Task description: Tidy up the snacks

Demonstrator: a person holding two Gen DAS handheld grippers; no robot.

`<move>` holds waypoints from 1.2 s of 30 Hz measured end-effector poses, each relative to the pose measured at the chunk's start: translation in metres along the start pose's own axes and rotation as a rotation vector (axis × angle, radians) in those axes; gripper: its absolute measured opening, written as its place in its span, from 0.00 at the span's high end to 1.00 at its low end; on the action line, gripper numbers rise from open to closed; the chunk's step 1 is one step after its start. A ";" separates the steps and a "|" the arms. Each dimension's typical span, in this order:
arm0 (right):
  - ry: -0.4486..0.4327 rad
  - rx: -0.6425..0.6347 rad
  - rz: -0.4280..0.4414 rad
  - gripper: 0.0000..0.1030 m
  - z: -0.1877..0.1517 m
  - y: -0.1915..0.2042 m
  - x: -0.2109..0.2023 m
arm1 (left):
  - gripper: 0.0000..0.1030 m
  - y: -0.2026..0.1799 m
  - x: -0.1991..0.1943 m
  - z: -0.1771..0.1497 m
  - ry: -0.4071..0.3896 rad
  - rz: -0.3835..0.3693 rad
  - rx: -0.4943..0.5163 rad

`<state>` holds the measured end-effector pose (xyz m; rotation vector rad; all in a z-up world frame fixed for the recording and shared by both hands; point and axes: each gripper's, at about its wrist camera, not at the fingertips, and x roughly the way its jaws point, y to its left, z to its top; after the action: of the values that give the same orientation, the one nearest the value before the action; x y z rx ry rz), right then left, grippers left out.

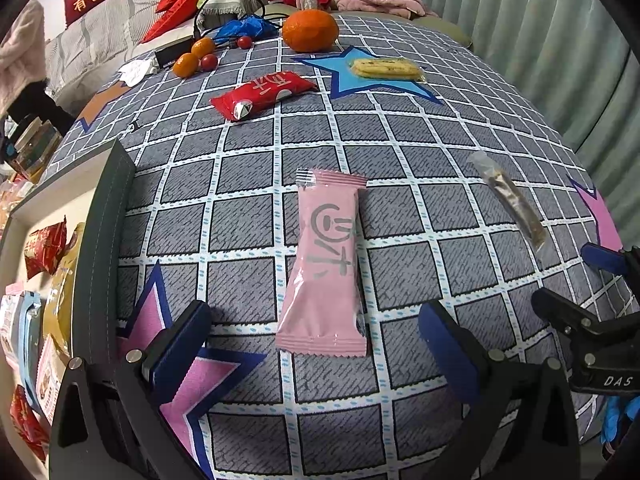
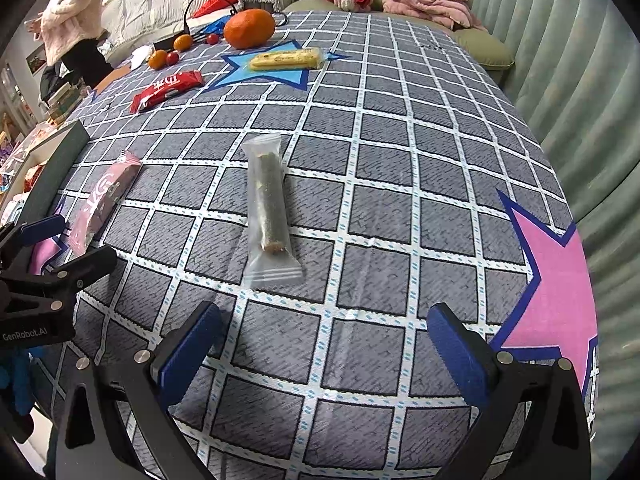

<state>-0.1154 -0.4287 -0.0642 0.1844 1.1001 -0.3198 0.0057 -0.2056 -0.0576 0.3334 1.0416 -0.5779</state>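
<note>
Hovering with fingers spread wide: left gripper (image 1: 316,344) near pink packet (image 1: 326,264), right gripper (image 2: 328,340) near clear-wrapped bar (image 2: 267,204), both packets flat on checked cloth (image 2: 400,160).

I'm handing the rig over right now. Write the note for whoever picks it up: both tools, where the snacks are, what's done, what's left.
Left tool: open, empty, lined up on the pink snack packet.
Right tool: open, empty, facing the clear-wrapped bar.
Farther back on the tablecloth: red packet and yellow biscuit pack on the blue star, near the orange.
Done: several packets already sit in the box at the left edge.
Left: four loose snacks, probably pink and clear first.
</note>
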 end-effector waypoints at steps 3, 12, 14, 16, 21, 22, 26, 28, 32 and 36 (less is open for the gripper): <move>0.014 -0.008 0.006 0.00 0.005 0.005 0.003 | 0.00 0.000 0.003 0.005 0.013 -0.001 0.001; 0.044 -0.042 0.027 0.00 0.030 0.015 0.017 | 0.00 0.003 0.012 0.022 0.055 -0.011 0.016; 0.054 -0.036 0.023 0.00 0.040 0.014 0.022 | 0.00 0.005 0.015 0.028 0.065 -0.012 0.013; 0.059 -0.030 0.021 0.00 0.048 0.013 0.027 | 0.00 0.005 0.017 0.032 0.071 -0.014 0.020; 0.077 -0.044 0.025 0.00 0.065 0.015 0.036 | 0.00 0.005 0.020 0.036 0.067 -0.018 0.026; 0.084 -0.045 0.024 0.00 0.067 0.015 0.038 | 0.00 0.004 0.021 0.037 0.068 -0.018 0.027; 0.108 -0.031 0.013 0.03 0.072 0.015 0.041 | 0.00 0.005 0.024 0.043 0.104 -0.014 0.020; 0.099 -0.042 0.019 0.12 0.074 0.018 0.038 | 0.03 0.004 0.023 0.044 0.106 -0.015 0.016; 0.082 -0.059 0.029 0.55 0.076 0.023 0.031 | 0.41 -0.001 0.013 0.043 0.071 -0.016 0.015; 0.077 -0.032 0.096 0.80 0.070 0.021 0.024 | 0.74 0.001 0.005 0.040 0.076 -0.054 0.011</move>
<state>-0.0393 -0.4341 -0.0547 0.2212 1.1675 -0.2106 0.0365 -0.2275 -0.0432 0.3396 1.1237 -0.6235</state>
